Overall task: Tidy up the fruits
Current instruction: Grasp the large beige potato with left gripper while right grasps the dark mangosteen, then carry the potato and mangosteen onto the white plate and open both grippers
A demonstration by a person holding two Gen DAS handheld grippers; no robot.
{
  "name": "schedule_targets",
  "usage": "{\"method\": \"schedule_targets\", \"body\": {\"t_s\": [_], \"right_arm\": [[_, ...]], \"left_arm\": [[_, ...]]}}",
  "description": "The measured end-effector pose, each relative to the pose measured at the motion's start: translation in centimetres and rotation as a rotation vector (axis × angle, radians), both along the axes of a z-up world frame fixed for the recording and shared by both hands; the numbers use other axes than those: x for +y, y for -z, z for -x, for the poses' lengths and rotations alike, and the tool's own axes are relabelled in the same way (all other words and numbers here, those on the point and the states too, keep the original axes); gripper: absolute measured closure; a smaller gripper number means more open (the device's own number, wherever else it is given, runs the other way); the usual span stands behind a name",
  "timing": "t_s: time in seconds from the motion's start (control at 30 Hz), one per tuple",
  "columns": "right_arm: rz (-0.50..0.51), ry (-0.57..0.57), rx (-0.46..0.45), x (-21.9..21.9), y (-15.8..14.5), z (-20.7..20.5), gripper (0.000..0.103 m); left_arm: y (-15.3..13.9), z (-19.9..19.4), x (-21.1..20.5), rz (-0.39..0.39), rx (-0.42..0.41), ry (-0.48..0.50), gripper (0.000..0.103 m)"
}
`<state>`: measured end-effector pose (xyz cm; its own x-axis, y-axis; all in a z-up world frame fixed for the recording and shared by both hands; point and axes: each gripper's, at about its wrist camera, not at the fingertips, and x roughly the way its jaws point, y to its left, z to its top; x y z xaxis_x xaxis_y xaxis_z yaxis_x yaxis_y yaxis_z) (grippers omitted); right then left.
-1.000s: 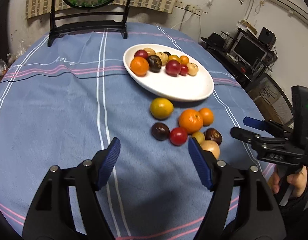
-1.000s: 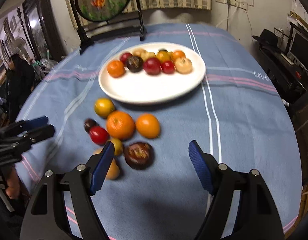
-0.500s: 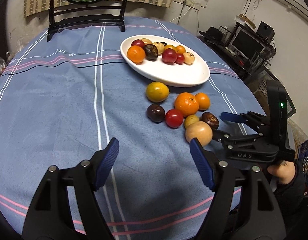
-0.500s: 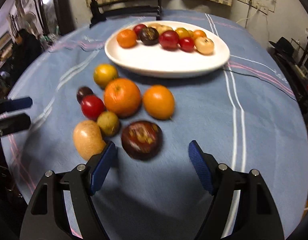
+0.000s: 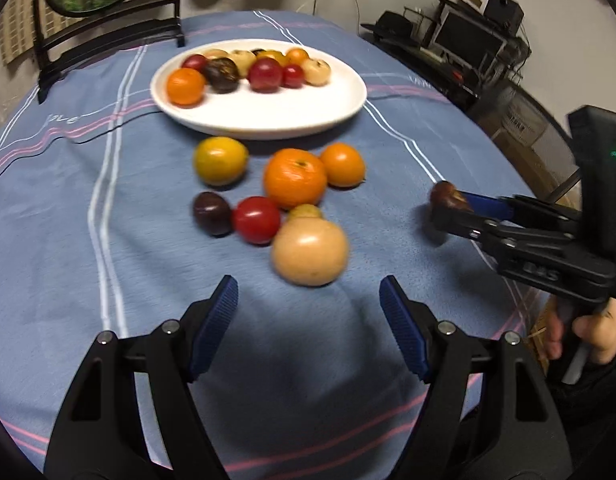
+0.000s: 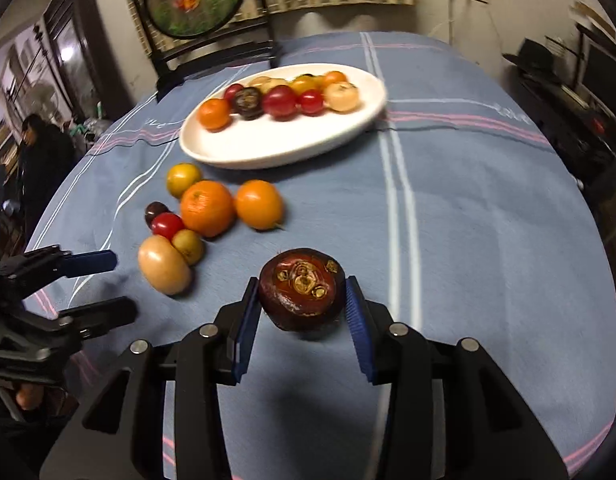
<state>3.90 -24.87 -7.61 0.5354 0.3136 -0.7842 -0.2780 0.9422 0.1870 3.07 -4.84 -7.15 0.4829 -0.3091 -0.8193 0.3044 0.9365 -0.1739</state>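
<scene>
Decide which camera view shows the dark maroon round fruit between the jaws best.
The right wrist view: the dark maroon round fruit sits close, patterned top visible. The left wrist view shows only a small, partly hidden, blurred glimpse.

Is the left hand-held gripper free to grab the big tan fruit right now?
Probably yes: the left hand-held gripper is open and empty, the tan fruit lies just ahead with bare cloth between, though a red fruit sits close beside it.

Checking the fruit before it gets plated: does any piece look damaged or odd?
The dark maroon fruit between the right hand-held gripper pads looks odd: its top face carries rough tan, scabby patches. The jaws have just been closing on it. The other fruits beside the white plate look smooth.
</scene>
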Motion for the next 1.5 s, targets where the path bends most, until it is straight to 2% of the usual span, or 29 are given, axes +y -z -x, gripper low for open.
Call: {"method": "schedule_targets", "body": {"t_s": [0.27,0.33,0.4,0.8,1.13,1.5], "right_arm": [[-0.069,-0.005,0.014,-1.8,0.6,0.4,0.06],[-0.075,-0.01,0.018,-1.9,0.6,0.3,0.06],[-0.079,-0.016,0.02,-1.8,0.7,0.2,0.06],[-0.068,-0.022,0.031,-0.7,0.6,-0.2,0.06],[-0.044,-0.022,-0.034,1.9,-2.1,0.3,0.06],[-0.022,-0.023,-0.047,3.8,-2.9,-0.1,0.06]], "left_arm": [[1.6,-1.8,-1.2,-0.038,0.024,-0.056,0.03],[1.8,-2.1,-1.4,-0.046,0.019,-0.069,0.035],[1.8,-2.3,-1.4,-0.051,0.005,-0.074,0.056],[0.1,-0.9,-0.2,0.037,-0.009,-0.052,0.056],[-1.9,0.5,3.3,0.1,-0.066,-0.067,0.056],[-2.9,0.7,6.4,0.142,-0.094,-0.101,0.056]]}}
